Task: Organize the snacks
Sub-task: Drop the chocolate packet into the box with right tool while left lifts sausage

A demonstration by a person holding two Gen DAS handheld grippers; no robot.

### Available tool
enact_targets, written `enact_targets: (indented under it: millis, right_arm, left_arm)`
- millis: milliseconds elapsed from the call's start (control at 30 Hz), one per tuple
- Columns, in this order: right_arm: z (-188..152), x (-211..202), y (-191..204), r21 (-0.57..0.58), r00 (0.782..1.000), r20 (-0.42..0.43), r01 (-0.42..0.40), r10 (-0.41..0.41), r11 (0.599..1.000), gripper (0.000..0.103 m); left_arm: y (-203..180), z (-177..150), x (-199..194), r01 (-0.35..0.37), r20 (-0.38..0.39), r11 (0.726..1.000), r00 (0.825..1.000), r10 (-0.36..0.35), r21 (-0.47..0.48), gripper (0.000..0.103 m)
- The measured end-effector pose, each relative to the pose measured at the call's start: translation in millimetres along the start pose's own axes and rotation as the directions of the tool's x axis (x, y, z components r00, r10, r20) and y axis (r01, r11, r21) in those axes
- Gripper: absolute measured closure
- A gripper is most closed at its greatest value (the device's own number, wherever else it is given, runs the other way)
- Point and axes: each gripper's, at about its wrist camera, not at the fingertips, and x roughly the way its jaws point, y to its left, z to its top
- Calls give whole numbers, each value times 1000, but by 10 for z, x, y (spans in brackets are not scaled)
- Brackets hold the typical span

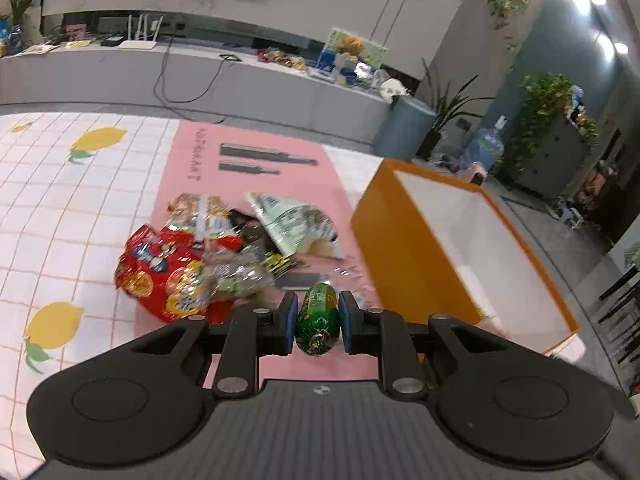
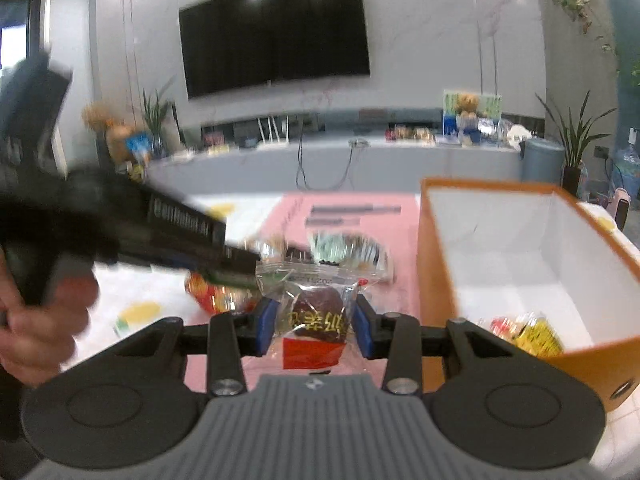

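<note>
Jaws clamp green snack (image 1: 318, 320), clear packet (image 2: 314, 316)

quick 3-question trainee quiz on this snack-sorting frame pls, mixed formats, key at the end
1. True or false: the orange box already has a snack in it.
2. What do the left tongs hold? A) a red chip bag B) a green wrapped snack C) nothing
3. Fill in: the right tongs grip a clear packet with a dark snack and a ___ label at its bottom.

Key: 1 true, a yellow and red packet lies on the box floor; 2 B; 3 red.
</note>
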Motion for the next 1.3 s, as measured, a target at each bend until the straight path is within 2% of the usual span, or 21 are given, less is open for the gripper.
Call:
enact_targets:
  millis: [100, 233, 367, 500, 567, 667, 867, 967, 1200, 1300]
  right_arm:
    - [183, -182, -165, 9, 999, 54, 6, -7, 1000, 64]
    - [358, -373, -549, 6, 993, 100, 67, -67, 998, 64]
    - [353, -344, -1044, 56, 994, 41, 97, -99, 994, 64]
    - [287, -96, -1415, 98, 987, -69, 154, -148, 983, 64]
    - [248, 52, -1527, 111, 977, -134, 179, -164, 978, 64]
    - [181, 245, -1654, 107, 951, -221, 244, -216, 964, 64]
    - [120, 425, -1763, 35, 900, -309, 334, -308, 942, 64]
    - [69, 481, -1795, -18, 862, -338, 396, -378, 918, 64]
    - [34, 566, -1799, -89, 835, -352, 419, -423, 903, 63]
    - [41, 535, -1779, -78, 838, -347, 422, -422, 903, 59]
  left_arm:
    - [-61, 31, -11, 26, 10, 1000, 1000, -26, 4, 79]
    - [-144, 59, -3, 62, 13, 998, 998, -62, 4, 79]
    - [-226, 71, 29, 101, 11, 995, 995, -101, 9, 79]
    - [-308, 56, 61, 124, 3, 992, 992, -124, 14, 79]
    - [-340, 43, 87, 124, -1, 992, 992, -124, 20, 79]
    - [-381, 23, 125, 124, -13, 992, 992, -124, 28, 79]
    - [-432, -22, 154, 126, -33, 991, 992, -125, 43, 79]
    - [-447, -32, 140, 128, -34, 991, 991, -127, 48, 79]
    - [-493, -42, 115, 133, -31, 990, 991, -132, 55, 79]
    - [-504, -41, 111, 134, -32, 989, 991, -132, 58, 79]
